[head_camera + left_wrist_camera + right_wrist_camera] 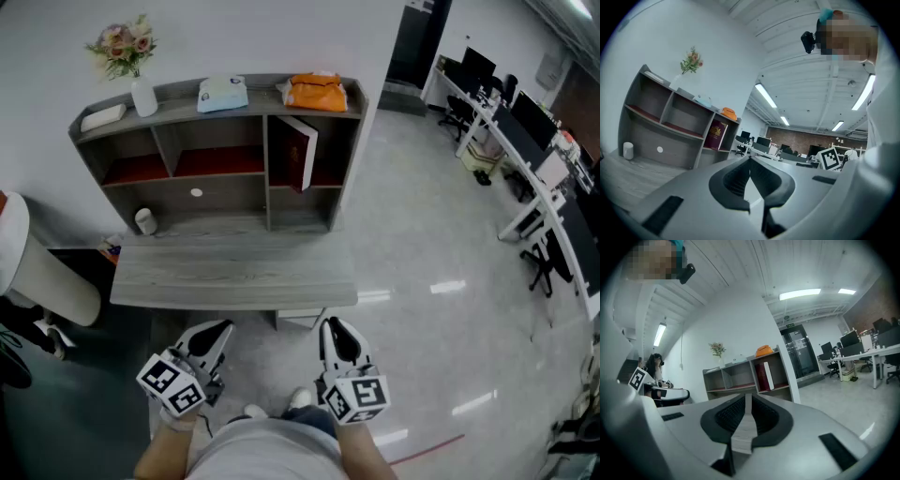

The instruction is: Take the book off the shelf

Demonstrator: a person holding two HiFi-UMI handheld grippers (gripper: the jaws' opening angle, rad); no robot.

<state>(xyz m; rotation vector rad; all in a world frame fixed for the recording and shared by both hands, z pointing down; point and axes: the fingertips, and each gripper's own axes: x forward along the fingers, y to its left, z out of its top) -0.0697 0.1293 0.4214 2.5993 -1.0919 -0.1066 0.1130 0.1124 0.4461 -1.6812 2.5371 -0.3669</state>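
A dark red book (298,153) stands leaning in the right compartment of the grey shelf unit (217,112); it also shows as the red book (716,135) in the left gripper view and the book (764,376) in the right gripper view. My left gripper (217,333) and right gripper (335,330) hang low in front of the desk, well short of the shelf. Both have their jaws shut with nothing between them. The left gripper (750,161) and right gripper (747,398) point towards the shelf.
A grey desk surface (234,272) lies before the shelf. On top stand a flower vase (141,89), a blue-white packet (223,94) and an orange bag (317,92). A white cup (145,221) sits at the desk's left. Office desks (525,159) stand at right, a white chair (28,272) at left.
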